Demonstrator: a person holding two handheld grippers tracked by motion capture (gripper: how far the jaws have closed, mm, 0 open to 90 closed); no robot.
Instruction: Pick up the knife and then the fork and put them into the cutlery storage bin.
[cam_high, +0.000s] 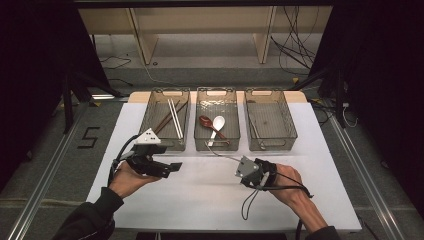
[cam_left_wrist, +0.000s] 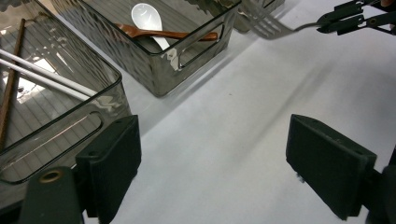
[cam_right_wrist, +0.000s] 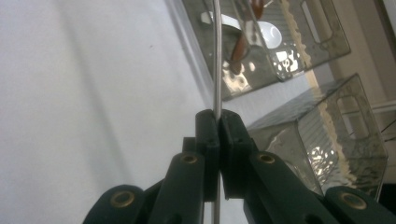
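Observation:
My right gripper (cam_high: 239, 164) is shut on the thin handle of a metal fork (cam_high: 222, 154), whose tines point toward the front of the middle basket (cam_high: 216, 146). In the right gripper view the jaws (cam_right_wrist: 218, 116) clamp the fork's handle (cam_right_wrist: 216, 56) edge-on. My left gripper (cam_high: 176, 166) hovers open and empty over the white mat, in front of the left basket (cam_high: 150, 115). In the left gripper view its jaws (cam_left_wrist: 212, 154) stand wide apart with bare mat between them, and the fork (cam_left_wrist: 268, 25) shows at the top right.
Three clear grey baskets stand in a row at the back of the white mat (cam_high: 200, 200). The left one holds white and brown chopsticks (cam_high: 175, 117). A brown spoon (cam_high: 206, 121) and a white spoon (cam_high: 218, 122) lie in the middle one. In the right basket (cam_high: 272, 146) lies a thin metal utensil (cam_high: 255, 127).

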